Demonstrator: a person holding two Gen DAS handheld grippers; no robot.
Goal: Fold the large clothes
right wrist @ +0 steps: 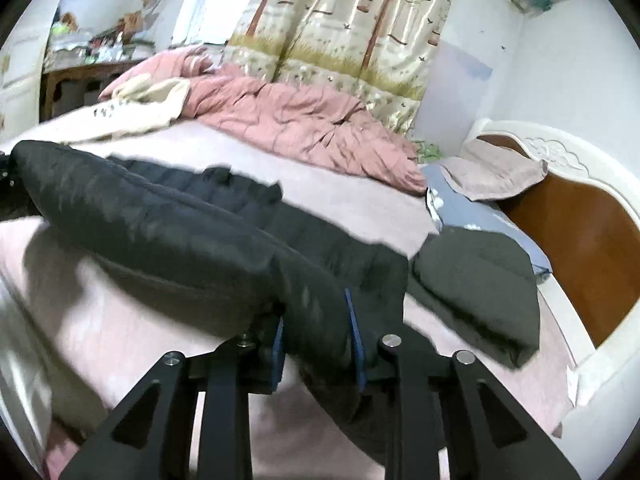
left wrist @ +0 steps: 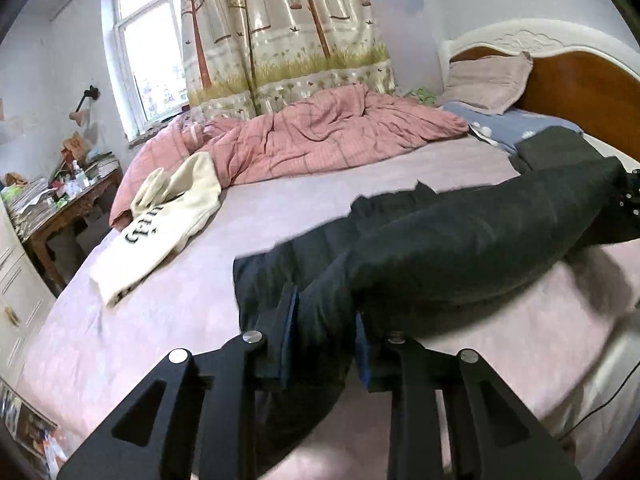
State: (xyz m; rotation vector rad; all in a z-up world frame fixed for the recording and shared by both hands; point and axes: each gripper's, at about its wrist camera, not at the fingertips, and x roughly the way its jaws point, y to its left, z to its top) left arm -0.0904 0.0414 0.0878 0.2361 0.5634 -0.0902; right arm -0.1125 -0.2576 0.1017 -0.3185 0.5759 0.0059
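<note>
Nearest, the left gripper (left wrist: 326,328) was pinching one end of a dark padded jacket (left wrist: 460,248), its blue-padded fingers pressed into the thick fabric, and the right gripper (right wrist: 316,332) was clamped the same way on the other end (right wrist: 168,216). Between them the jacket hung lifted in a long sagging roll above the bed, throwing a shadow on the pale pink sheet (left wrist: 168,304), with part of it trailing down onto the mattress behind. Just beyond the right gripper lay a folded dark garment (right wrist: 476,280), close to a blue pillow (right wrist: 476,216). Farther across the sheet, a cream sweatshirt (left wrist: 168,220) with dark lettering sprawled near the far edge, touching a rumpled pink quilt (left wrist: 320,136) bunched along that side. At the head of the bed a pinkish pillow (left wrist: 488,80) leaned against a headboard (left wrist: 580,92) of brown wood with a white carved frame. Behind the quilt hung a curtain (left wrist: 280,28) printed with trees and birdcages, beside a bright window (left wrist: 148,56). A wooden side table (left wrist: 68,204), cluttered with small items, stood against the white wall.
</note>
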